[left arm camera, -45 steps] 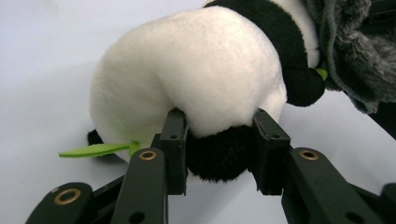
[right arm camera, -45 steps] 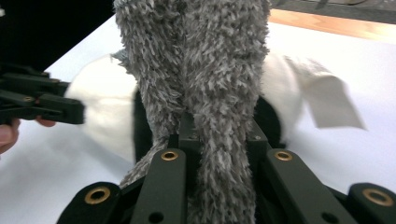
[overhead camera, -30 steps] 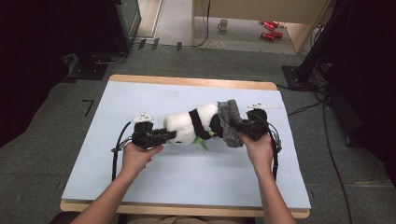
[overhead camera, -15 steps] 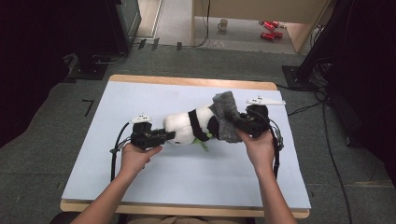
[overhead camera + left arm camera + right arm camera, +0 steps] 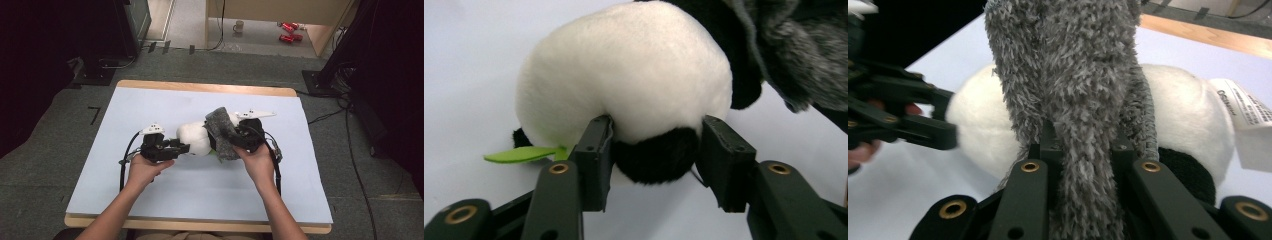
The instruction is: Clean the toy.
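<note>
A white-and-black panda plush (image 5: 192, 137) lies on its side on the pale blue table top (image 5: 150, 105). My right gripper (image 5: 233, 142) is shut on a grey fuzzy cloth (image 5: 220, 127) that drapes over the panda's right end. In the right gripper view the grey cloth (image 5: 1073, 75) stands pinched between the jaws of that gripper (image 5: 1080, 150), with the panda (image 5: 1178, 110) behind it. My left gripper (image 5: 651, 160) straddles a black part of the panda (image 5: 624, 75); its jaws have just been opening and the right pad stands slightly off the fur. A green leaf (image 5: 519, 154) pokes out beside the left jaw.
A white label (image 5: 1248, 120) hangs from the panda. The table's wooden edge (image 5: 200, 88) runs along the far side. On the floor beyond are a mug (image 5: 239, 25), red cans (image 5: 287, 31) and dark equipment stands at both sides.
My right gripper has carried the grey cloth leftward and a little up, over more of the panda. The left gripper's jaws have widened around the panda's black part; that hand stayed put.
</note>
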Demonstrator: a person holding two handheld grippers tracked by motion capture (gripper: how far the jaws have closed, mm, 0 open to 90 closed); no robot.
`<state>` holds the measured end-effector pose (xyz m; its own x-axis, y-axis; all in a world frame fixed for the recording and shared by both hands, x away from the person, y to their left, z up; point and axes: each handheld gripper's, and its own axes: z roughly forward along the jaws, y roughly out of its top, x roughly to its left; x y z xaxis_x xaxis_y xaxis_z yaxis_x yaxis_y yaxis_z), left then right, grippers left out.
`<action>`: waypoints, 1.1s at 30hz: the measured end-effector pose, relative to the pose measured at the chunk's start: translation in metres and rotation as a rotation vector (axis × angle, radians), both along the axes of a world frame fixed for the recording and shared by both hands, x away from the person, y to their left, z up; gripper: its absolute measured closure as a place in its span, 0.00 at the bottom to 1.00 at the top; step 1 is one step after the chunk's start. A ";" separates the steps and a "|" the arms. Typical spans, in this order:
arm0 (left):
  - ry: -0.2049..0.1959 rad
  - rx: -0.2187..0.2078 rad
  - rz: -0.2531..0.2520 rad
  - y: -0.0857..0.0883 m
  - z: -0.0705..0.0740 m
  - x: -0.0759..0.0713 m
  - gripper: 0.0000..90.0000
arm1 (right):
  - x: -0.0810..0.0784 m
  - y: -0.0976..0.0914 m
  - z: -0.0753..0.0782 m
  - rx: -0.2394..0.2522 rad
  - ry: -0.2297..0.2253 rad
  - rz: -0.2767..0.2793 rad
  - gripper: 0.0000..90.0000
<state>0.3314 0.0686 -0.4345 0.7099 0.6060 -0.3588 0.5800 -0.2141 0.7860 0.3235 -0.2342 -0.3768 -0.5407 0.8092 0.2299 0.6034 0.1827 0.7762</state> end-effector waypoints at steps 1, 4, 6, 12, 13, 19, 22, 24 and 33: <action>-0.005 0.008 -0.013 0.001 0.001 0.000 0.52 | 0.001 -0.002 -0.001 -0.002 0.005 0.001 0.86; -0.028 0.019 -0.029 0.008 0.006 0.000 0.48 | 0.002 -0.007 -0.003 0.003 0.026 0.010 0.86; -0.022 0.016 -0.042 0.014 0.007 0.003 0.46 | 0.002 -0.010 -0.004 0.006 0.036 0.014 0.86; -0.040 0.036 -0.058 0.025 0.009 0.012 0.44 | 0.002 -0.014 -0.006 0.004 0.067 0.023 0.86; -0.041 0.034 -0.061 0.028 0.009 0.014 0.44 | 0.002 -0.015 -0.007 0.004 0.071 0.021 0.86; -0.020 0.031 -0.067 0.038 0.007 0.033 0.43 | 0.000 -0.023 -0.010 0.016 0.104 0.029 0.86; -0.005 0.022 -0.082 0.037 0.004 0.042 0.44 | -0.003 -0.026 -0.011 0.014 0.118 0.031 0.86; -0.001 0.020 -0.100 0.035 0.004 0.045 0.44 | -0.004 -0.028 -0.012 0.012 0.128 0.032 0.86; 0.005 -0.006 -0.221 0.018 0.001 0.053 0.42 | -0.006 -0.039 -0.018 0.019 0.155 0.036 0.86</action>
